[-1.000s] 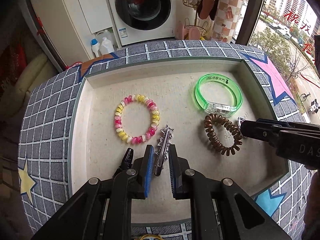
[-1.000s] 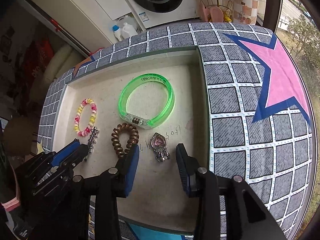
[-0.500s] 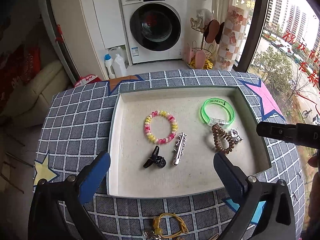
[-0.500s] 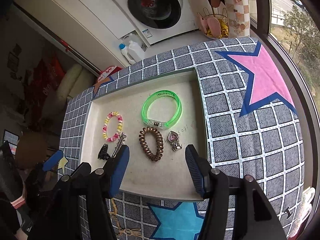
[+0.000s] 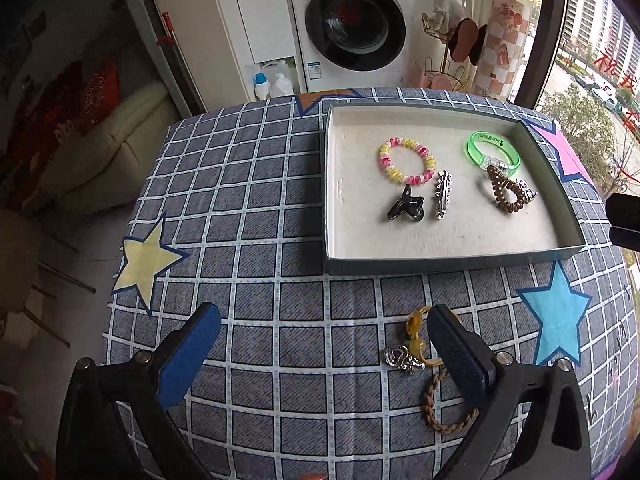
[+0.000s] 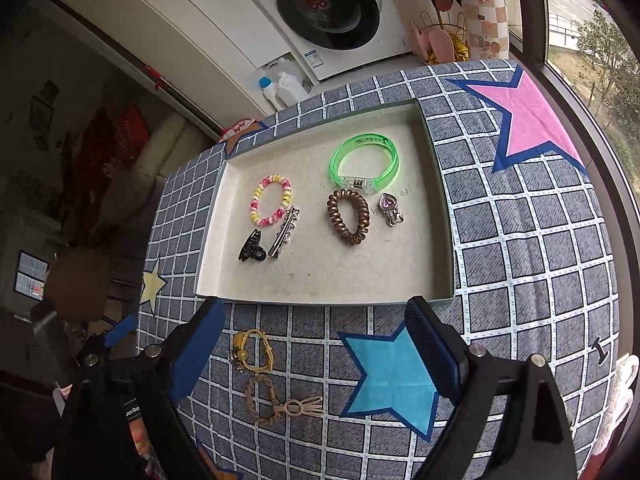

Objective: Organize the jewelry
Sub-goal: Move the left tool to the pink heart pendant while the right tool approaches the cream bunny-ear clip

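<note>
Both grippers have been drawn back from the tray point(image 5: 444, 266); left gripper point(image 5: 320, 348) is spread wide, right gripper point(image 6: 316, 340) is opening (nothing held).

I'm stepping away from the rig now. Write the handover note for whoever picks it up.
Left claw: open, holding nothing, above the cloth near the loose pieces.
Right claw: jaws opening, nothing between them, at the tray's near edge.
In the tray: bead bracelet, green bangle, brown coil tie, heart charm, black claw clip, silver clip.
Done: those six lie apart in the tray.
Left: yellow cord bracelet, braided cord and a second heart charm are still on the cloth in front of the tray. Move them in.
</note>
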The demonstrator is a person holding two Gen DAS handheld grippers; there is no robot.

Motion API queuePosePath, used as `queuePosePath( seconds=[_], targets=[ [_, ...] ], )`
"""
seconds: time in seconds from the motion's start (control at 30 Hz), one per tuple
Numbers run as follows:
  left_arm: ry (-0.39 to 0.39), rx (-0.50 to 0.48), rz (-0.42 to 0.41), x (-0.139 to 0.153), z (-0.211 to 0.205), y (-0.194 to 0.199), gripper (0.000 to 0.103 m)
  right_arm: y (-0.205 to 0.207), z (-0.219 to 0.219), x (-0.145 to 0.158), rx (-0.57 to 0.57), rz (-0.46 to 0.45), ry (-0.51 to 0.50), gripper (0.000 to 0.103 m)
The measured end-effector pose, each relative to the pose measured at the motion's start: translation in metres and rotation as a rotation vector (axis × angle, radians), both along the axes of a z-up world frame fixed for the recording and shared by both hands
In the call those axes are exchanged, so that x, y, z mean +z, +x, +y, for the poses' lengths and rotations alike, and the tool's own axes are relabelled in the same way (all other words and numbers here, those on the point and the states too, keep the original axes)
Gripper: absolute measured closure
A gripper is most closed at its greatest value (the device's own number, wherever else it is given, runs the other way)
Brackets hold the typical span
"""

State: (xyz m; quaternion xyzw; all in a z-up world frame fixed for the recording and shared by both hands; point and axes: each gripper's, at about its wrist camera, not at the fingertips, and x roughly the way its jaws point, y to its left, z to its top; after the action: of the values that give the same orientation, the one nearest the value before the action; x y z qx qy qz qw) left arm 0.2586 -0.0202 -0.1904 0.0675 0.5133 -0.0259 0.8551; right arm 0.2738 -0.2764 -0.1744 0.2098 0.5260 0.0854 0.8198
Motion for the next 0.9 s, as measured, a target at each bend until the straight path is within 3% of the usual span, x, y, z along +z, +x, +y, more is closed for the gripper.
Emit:
queuePosePath(
  seconds=[0.17,0.57,0.9],
  targets=[
    [0.007,0.005,0.057,-0.021,0.011,-0.014,0.000,-0.019,0.020,-0.010,0.051,0.043,-0.043,0.010],
    [-0.055,-0.103,0.141,-0.053,0.000,-0.026,0.000,-0.053,0.055,-0.056,0.129,0.166,-0.194,0.010],
    [-0.032,-0.157,0.172,-0.072,-0.013,-0.020,0.000,-0.065,0.073,-0.076,0.212,0.174,-0.286,0.010]
  ],
)
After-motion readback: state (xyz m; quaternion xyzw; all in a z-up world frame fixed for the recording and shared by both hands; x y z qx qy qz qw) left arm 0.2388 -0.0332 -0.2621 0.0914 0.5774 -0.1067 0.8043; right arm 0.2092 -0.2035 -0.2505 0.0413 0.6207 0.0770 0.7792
